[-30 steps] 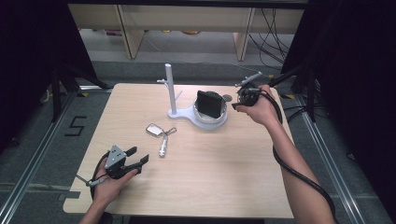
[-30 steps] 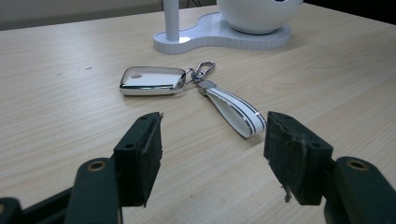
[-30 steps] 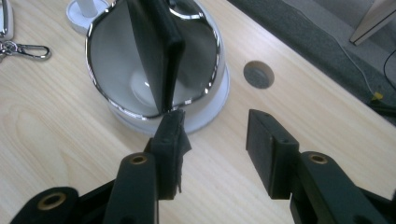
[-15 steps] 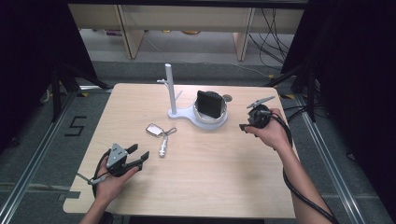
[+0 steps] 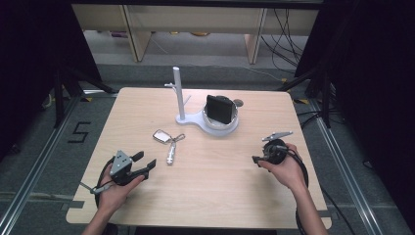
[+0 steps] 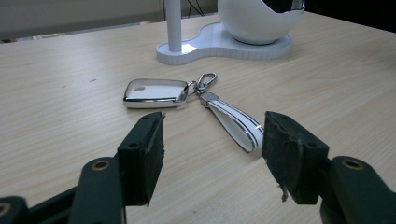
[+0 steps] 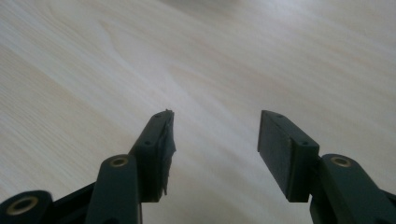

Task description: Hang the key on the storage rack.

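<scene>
Change since earlier: the right gripper has come back from beside the white stand to the near right part of the table; the left gripper has kept its place at the near left.
Left gripper: its fingers stand wide open and hold nothing; they aim at the key fob with strap, which lies just ahead of them.
Right gripper: its fingers are also well apart and empty, low over bare wood.
Key fob with strap: it lies flat on the table, apart from both grippers, in front of the stand's upright post; the strap end points toward the left gripper.
Stand: a dark object sits in its bowl; I cannot tell exactly what it is.
Step in hand: I judge this is the approach to the key fob, before any grasp.
Next move: the left gripper probably must go forward and down, bring the strap or the fob between its fingers, then close. A flat fob on wood can slip, so a low, level approach seems needed.
</scene>
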Available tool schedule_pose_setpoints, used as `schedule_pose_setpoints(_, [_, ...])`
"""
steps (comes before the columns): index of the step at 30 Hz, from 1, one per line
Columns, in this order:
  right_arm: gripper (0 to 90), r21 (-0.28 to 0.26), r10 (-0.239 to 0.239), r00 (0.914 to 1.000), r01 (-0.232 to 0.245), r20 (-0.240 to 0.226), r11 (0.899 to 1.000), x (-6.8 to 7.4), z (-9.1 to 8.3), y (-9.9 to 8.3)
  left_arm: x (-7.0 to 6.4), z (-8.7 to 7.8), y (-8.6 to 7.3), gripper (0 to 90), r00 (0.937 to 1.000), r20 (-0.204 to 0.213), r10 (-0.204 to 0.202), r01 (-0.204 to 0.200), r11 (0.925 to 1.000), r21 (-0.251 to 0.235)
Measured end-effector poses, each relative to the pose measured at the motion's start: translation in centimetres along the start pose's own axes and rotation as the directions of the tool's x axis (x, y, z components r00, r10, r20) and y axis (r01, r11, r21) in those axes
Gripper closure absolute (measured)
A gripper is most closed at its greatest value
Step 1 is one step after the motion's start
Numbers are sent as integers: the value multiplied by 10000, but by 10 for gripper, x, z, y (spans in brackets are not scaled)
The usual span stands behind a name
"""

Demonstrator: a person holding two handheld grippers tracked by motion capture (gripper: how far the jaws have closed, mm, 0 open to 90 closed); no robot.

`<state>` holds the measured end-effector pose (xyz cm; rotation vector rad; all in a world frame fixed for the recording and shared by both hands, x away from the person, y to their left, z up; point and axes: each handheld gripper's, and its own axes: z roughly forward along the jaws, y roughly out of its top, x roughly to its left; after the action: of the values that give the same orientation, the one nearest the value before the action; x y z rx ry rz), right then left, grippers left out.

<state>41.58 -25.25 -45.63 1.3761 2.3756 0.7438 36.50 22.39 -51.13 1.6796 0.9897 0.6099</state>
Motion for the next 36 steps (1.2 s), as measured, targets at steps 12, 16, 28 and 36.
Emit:
schedule_pose_setpoints(12, [472,800,429,9989,-441,166,9958,14,-3,-22,2,19,35,441,9984,351,441,-481,9913,1228])
schedule_pose_setpoints(16, [468,931,556,9984,-557,37,9941,15,-6,-23,7,35,54,428,9957,626,683,-820,9638,2536])
schedule_pose_setpoints(28, [446,803,677,9975,-658,-215,9946,13,-8,-25,14,98,87,589,9408,2360,2432,-3281,8280,4547])
schedule_pose_setpoints(36, [446,463,806,9962,-791,-318,9958,15,-6,-25,16,140,98,671,9227,2380,3032,-3838,7792,4954])
